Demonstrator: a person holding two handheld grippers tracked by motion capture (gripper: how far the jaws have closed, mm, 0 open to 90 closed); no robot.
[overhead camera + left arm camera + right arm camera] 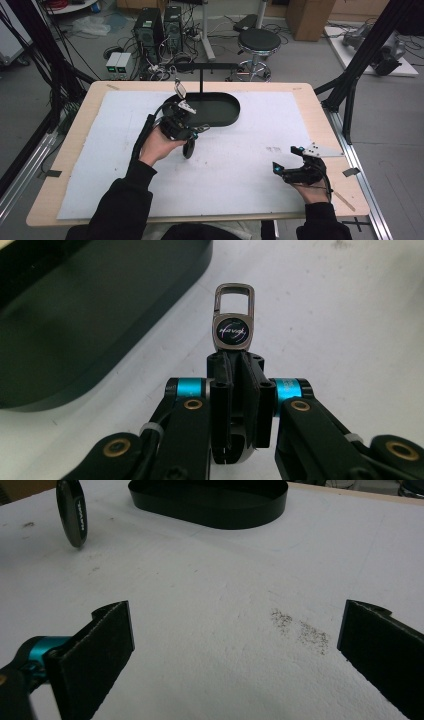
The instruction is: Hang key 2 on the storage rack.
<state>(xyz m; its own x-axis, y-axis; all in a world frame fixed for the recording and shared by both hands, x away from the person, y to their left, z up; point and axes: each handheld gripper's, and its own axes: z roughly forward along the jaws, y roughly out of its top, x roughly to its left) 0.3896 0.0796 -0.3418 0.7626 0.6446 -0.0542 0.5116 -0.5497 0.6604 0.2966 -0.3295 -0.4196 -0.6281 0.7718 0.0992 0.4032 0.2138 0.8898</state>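
A wooden bench [325, 120] carries a white foam sheet [240, 165] that covers most of its top. Toward the far side of the sheet sits a black oval metal tray [222, 111] with a low wall. The left gripper [188, 136] is raised over the sheet just at the near edge of the tray, its jaws clenched on a small metal key fob with a dark round emblem and a rectangular clip loop [233, 320]. In the left gripper view the fob stands up from between the closed jaws, loop end farthest from the gripper, with the tray wall [100, 340] off to one side and the white sheet behind it. In the right gripper view, a dark oval object [71, 512] with pale lettering hangs over the sheet at the upper left; what it is cannot be told for certain. The right gripper [287, 160] sits low over the near right part of the sheet, well apart from the tray, its jaws spread wide and grasping nothing. Between those jaws lies bare foam with a patch of dark specks [300, 627].
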